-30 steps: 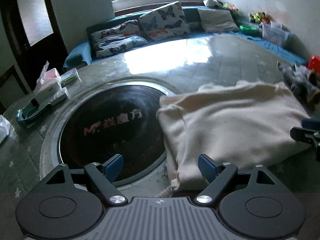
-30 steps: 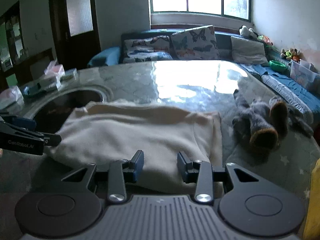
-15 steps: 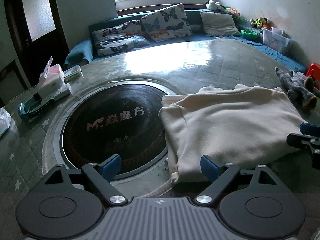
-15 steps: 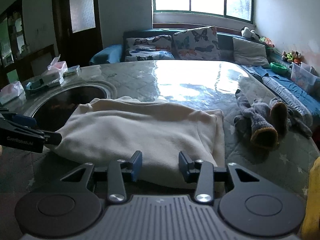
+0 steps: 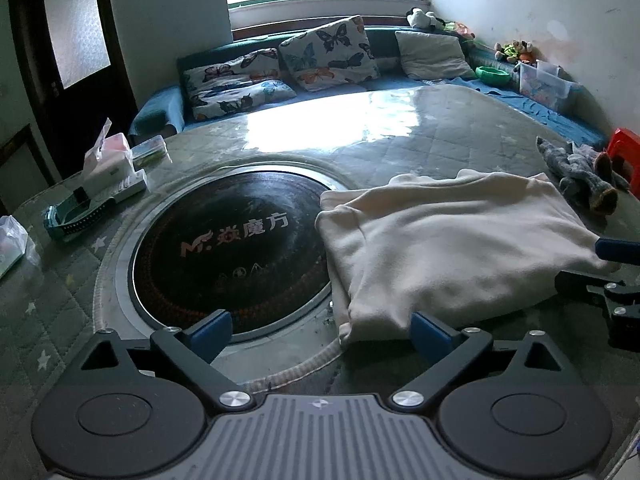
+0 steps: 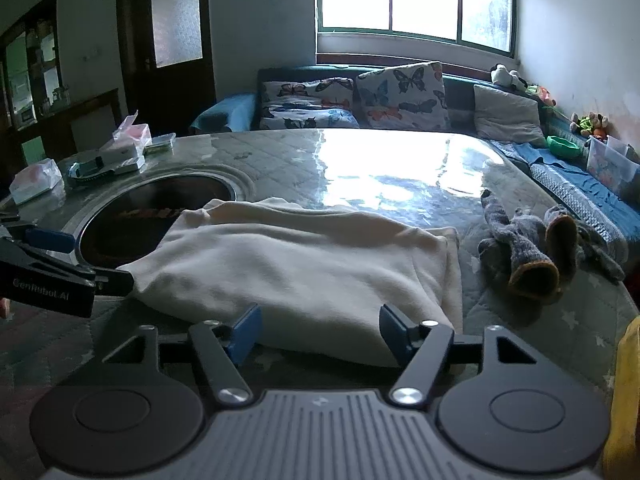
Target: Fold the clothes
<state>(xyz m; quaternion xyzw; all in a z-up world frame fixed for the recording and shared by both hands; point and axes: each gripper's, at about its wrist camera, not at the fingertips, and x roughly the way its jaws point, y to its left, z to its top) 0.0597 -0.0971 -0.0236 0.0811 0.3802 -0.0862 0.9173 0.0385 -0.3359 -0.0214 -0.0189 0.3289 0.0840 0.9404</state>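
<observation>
Both tongs back off garment

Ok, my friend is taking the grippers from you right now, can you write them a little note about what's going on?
Left hand-held gripper: jaws opening, nothing between them, near the front left corner of the cream garment.
Right hand-held gripper: jaws opening, nothing pinched, at the garment's front edge.
The cream garment lies folded on the quilted table, one end over the dark round inset.
Grey socks lie apart to its right, not yet folded.
Done: garment folded and let go. Left: perhaps the socks; a further fold is a guess.
</observation>
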